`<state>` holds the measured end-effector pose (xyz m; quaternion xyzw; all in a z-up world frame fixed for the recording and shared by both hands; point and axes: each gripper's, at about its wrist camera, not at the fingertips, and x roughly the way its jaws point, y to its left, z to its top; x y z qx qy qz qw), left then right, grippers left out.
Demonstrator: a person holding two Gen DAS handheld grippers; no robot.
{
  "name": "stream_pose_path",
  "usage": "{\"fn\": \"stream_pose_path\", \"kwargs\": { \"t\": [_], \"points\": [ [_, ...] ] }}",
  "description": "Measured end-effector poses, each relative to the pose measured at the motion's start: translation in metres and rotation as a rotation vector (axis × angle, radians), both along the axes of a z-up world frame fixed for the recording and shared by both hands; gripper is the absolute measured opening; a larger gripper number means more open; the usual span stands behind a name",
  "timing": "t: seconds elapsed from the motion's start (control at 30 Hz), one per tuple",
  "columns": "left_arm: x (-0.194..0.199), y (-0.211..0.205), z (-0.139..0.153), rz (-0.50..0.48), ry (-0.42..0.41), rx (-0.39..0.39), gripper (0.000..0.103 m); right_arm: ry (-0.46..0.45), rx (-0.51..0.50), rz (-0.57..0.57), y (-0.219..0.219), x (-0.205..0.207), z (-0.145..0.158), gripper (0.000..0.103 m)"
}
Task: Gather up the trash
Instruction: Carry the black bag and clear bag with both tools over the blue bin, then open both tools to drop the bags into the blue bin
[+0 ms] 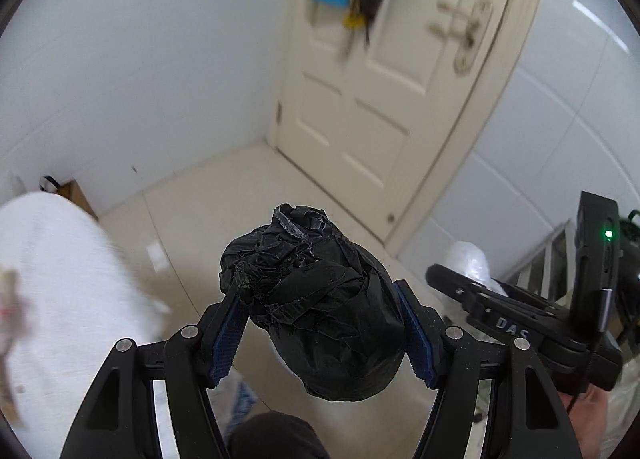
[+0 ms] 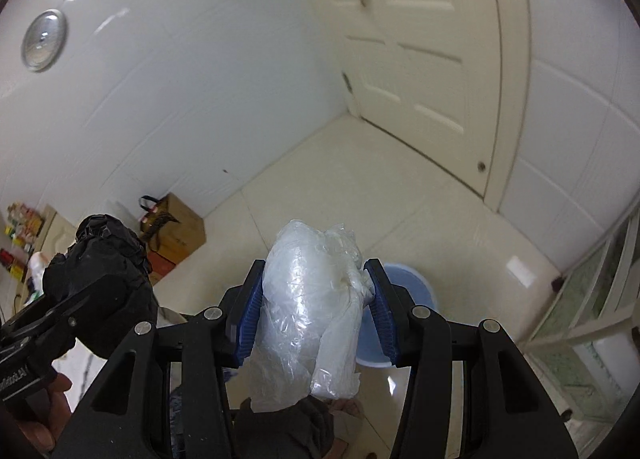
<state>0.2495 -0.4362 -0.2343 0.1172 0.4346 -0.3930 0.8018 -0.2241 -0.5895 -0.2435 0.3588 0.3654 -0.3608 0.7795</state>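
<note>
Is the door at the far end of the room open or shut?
Shut. In the left wrist view the door sits flush in its frame down to the floor, with no gap beside its handle; the right wrist view agrees.

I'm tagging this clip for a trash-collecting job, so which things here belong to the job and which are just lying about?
Part of the job:
- black trash bag, clamped in the left gripper
- clear plastic bag, clamped in the right gripper
- blue bin on the floor below, probably

Just lying about:
- brown paper bag by the wall
- door with items hanging on it
</note>
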Motion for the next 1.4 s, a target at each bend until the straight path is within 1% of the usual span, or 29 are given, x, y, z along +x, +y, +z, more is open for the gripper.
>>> {"fn": "stream_pose_path", "kwargs": {
  "t": [0.1, 0.2, 0.3, 0.37, 0.5, 0.53, 0.57, 0.6, 0.63, 0.67, 0.7, 0.77, 0.83, 0.87, 0.9, 0.97, 1.1, 1.27, 1.3, 1.33, 1.4],
  "points": [
    [0.022, -0.025, -0.030, -0.016, 0.057, 0.059, 0.065, 0.019, 0.061, -0.029, -0.018, -0.001, -0.031, 0.050],
    [0.043, -0.044, -0.053, -0.015, 0.091, 0.099, 0.065, 0.034, 0.106, -0.045, -0.030, -0.001, -0.056, 0.050],
    [0.058, -0.067, -0.074, -0.023, 0.132, 0.127, 0.065, 0.044, 0.138, -0.052, -0.039, -0.003, -0.076, 0.050],
    [0.073, -0.086, -0.084, -0.036, 0.150, 0.150, 0.065, 0.051, 0.154, -0.056, -0.043, -0.003, -0.087, 0.050],
    [0.091, -0.115, -0.104, -0.069, 0.184, 0.179, 0.067, 0.048, 0.181, -0.088, -0.054, -0.008, -0.103, 0.052],
    [0.094, -0.120, -0.108, -0.077, 0.190, 0.184, 0.067, 0.046, 0.187, -0.096, -0.055, -0.008, -0.106, 0.053],
    [0.099, -0.127, -0.113, -0.086, 0.199, 0.199, 0.069, 0.043, 0.199, -0.106, -0.058, -0.009, -0.110, 0.056],
    [0.102, -0.133, -0.116, -0.091, 0.204, 0.221, 0.074, 0.042, 0.204, -0.112, -0.060, -0.010, -0.112, 0.062],
    [0.097, -0.132, -0.115, -0.090, 0.202, 0.235, 0.077, 0.046, 0.205, -0.120, -0.061, -0.011, -0.113, 0.066],
    [0.095, -0.131, -0.111, -0.088, 0.194, 0.246, 0.082, 0.052, 0.201, -0.128, -0.062, -0.012, -0.113, 0.067],
    [0.099, -0.135, -0.112, -0.085, 0.180, 0.249, 0.088, 0.053, 0.197, -0.135, -0.062, -0.014, -0.111, 0.071],
    [0.102, -0.140, -0.109, -0.078, 0.153, 0.250, 0.095, 0.052, 0.188, -0.145, -0.062, -0.016, -0.108, 0.076],
    [0.106, -0.141, -0.105, -0.067, 0.135, 0.253, 0.096, 0.055, 0.171, -0.157, -0.060, -0.019, -0.102, 0.091],
    [0.106, -0.141, -0.102, -0.061, 0.127, 0.256, 0.096, 0.054, 0.166, -0.161, -0.059, -0.020, -0.099, 0.094],
    [0.109, -0.142, -0.097, -0.057, 0.115, 0.250, 0.096, 0.055, 0.162, -0.164, -0.059, -0.020, -0.097, 0.102],
    [0.105, -0.137, -0.086, -0.068, 0.097, 0.244, 0.097, 0.067, 0.151, -0.168, -0.057, -0.021, -0.090, 0.103],
    [0.106, -0.129, -0.057, -0.049, 0.030, 0.203, 0.099, 0.068, 0.121, -0.167, -0.048, -0.022, -0.072, 0.103],
    [0.095, -0.092, -0.008, -0.026, -0.030, 0.136, 0.100, 0.033, 0.069, -0.152, -0.028, -0.018, -0.036, 0.103],
    [0.089, -0.083, -0.004, -0.024, -0.042, 0.123, 0.100, 0.030, 0.060, -0.148, -0.025, -0.016, -0.029, 0.103],
    [0.079, -0.061, 0.004, -0.020, -0.056, 0.107, 0.100, 0.025, 0.052, -0.144, -0.021, -0.015, -0.023, 0.103],
    [0.074, -0.041, 0.023, -0.008, -0.087, 0.069, 0.101, 0.007, 0.027, -0.132, -0.009, -0.010, -0.005, 0.103]
  ]
}}
